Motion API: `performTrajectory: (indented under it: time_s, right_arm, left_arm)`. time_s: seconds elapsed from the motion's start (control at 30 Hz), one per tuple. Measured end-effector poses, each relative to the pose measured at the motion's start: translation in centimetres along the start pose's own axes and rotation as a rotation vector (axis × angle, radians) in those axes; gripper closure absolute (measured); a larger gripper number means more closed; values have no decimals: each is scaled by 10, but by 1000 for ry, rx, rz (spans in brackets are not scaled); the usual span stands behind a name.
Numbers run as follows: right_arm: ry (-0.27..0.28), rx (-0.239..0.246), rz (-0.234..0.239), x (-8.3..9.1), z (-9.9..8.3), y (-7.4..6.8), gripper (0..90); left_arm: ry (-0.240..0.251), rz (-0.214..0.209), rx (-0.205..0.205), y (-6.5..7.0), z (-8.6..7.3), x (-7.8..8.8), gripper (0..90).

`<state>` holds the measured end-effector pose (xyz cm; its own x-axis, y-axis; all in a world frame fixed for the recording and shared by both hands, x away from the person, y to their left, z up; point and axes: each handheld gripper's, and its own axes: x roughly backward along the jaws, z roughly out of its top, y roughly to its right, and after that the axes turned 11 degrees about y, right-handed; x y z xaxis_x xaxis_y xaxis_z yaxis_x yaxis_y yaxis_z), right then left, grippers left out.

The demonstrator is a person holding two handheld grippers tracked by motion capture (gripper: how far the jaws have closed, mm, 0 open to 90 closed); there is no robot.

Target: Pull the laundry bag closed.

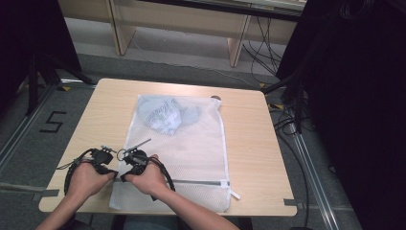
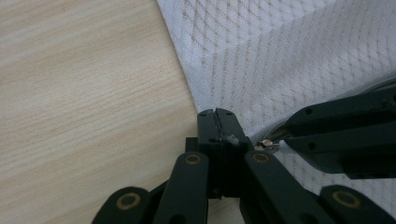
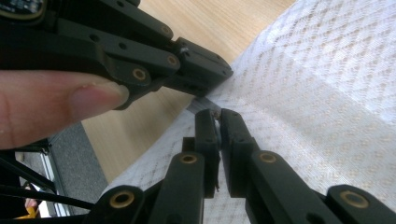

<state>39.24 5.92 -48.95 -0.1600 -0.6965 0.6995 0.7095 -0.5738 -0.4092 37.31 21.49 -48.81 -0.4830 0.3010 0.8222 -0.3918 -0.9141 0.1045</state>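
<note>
Both grippers work the near-left edge of the white mesh laundry bag (image 1: 191, 143), which lies flat on the wooden table (image 1: 249, 139) with a bluish garment (image 1: 165, 115) bunched inside at its far end. My left gripper (image 2: 218, 114) has its jaws pressed together, apparently pinching the bag's edge at the zipper's start; how much fabric it really holds I cannot tell. My right gripper (image 3: 219, 114) is nearly closed, jaws clamped on what looks like the zipper pull (image 2: 270, 143), a small metal tab. Risks, as I judge them: the tab is tiny and slick, so it may slip out under tension; if the left pinch is shallow, the bag will drag along instead of the zipper (image 1: 201, 182) running; loose mesh could snag in the slider.
</note>
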Motion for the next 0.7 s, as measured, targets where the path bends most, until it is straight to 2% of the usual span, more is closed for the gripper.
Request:
performTrajectory:
  time_s: [0.03,0.07,0.1,0.13,0.17,0.2,0.23,0.27,0.33,0.4,0.43,0.47,0.53,0.57,0.6,0.63,0.7]
  right_arm:
    - [11,21,8,0,0,2,870]
    - [6,9,6,1,0,0,871]
    - [9,4,5,2,0,0,870]
    - [8,15,1,2,0,0,870]
    - [14,28,-12,3,-1,0,870]
    - [9,19,-12,4,-1,0,870]
    - [8,21,-17,4,-1,0,870]
    - [4,17,3,5,-1,1,870]
    - [15,14,13,5,-1,0,870]
    - [13,16,-4,6,-2,0,870]
    - [33,11,36,6,-3,2,870]
    - [16,22,-1,8,-2,0,870]
    - [17,23,1,9,-3,0,871]
    - [21,33,-23,11,-3,0,870]
    - [16,45,-25,11,-4,1,870]
    - [14,27,-7,12,-4,0,871]
    - [14,22,-8,13,-5,0,870]
  left_arm:
    - [1,-4,47,2,-1,0,894]
    - [-12,-7,4,-1,0,1,894]
    - [-5,-14,-12,-3,0,1,894]
    - [-10,-9,-8,-3,0,1,894]
    - [1,-9,3,-2,-1,1,894]
    - [25,-9,43,0,-2,-1,895]
    - [25,-9,43,0,-2,-1,895]
    - [22,-10,82,2,-2,-1,894]
    - [24,-10,82,2,-3,-1,895]
    - [19,-9,81,2,-2,-1,895]
    - [21,-9,81,2,-2,-1,895]
    - [22,-11,85,2,-2,-1,895]
    - [27,-13,87,1,-3,-1,895]
    - [33,-6,93,2,-3,-1,895]
    - [32,-8,93,2,-3,-1,895]
    - [20,-14,81,1,-3,0,895]
    - [23,-13,83,1,-3,-1,895]
